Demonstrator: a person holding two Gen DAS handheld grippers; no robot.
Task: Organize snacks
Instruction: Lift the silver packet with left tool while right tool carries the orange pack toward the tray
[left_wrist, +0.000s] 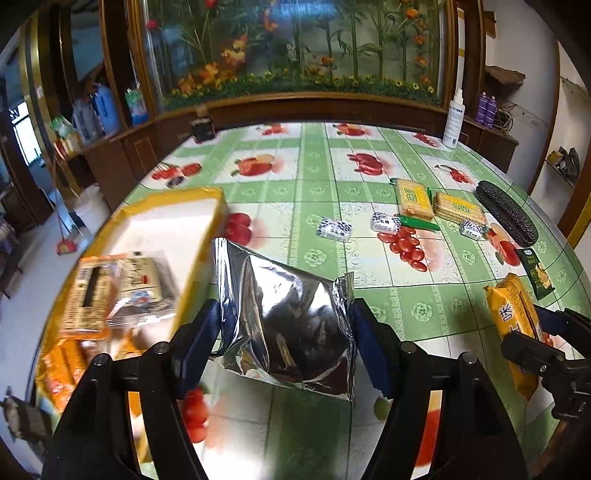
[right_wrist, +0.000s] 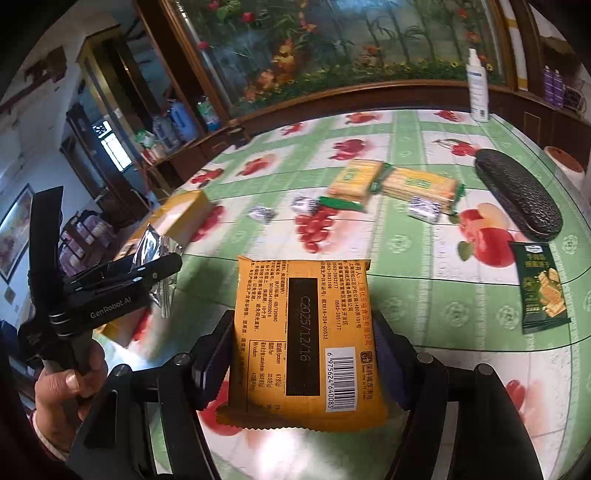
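Observation:
My left gripper (left_wrist: 286, 314) is shut on a silver foil snack packet (left_wrist: 288, 317), held above the fruit-print tablecloth (left_wrist: 317, 177), just right of a yellow box (left_wrist: 207, 199). Inside the box lie several orange and clear snack packets (left_wrist: 122, 288). My right gripper (right_wrist: 303, 325) is shut on an orange snack packet (right_wrist: 303, 339), its printed back and barcode facing the camera. In the right wrist view the left gripper (right_wrist: 155, 266) with the silver packet (right_wrist: 151, 243) hangs at the left, beside the yellow box (right_wrist: 184, 210), with a hand on its handle.
Two cracker packs (left_wrist: 413, 201) (left_wrist: 458, 208), small blue-and-white wrapped sweets (left_wrist: 334, 229), a dark green packet (left_wrist: 537, 273) and a black glasses case (left_wrist: 506, 214) lie at the right. A white spray bottle (left_wrist: 454, 118) and a dark jar (left_wrist: 202, 129) stand at the far edge.

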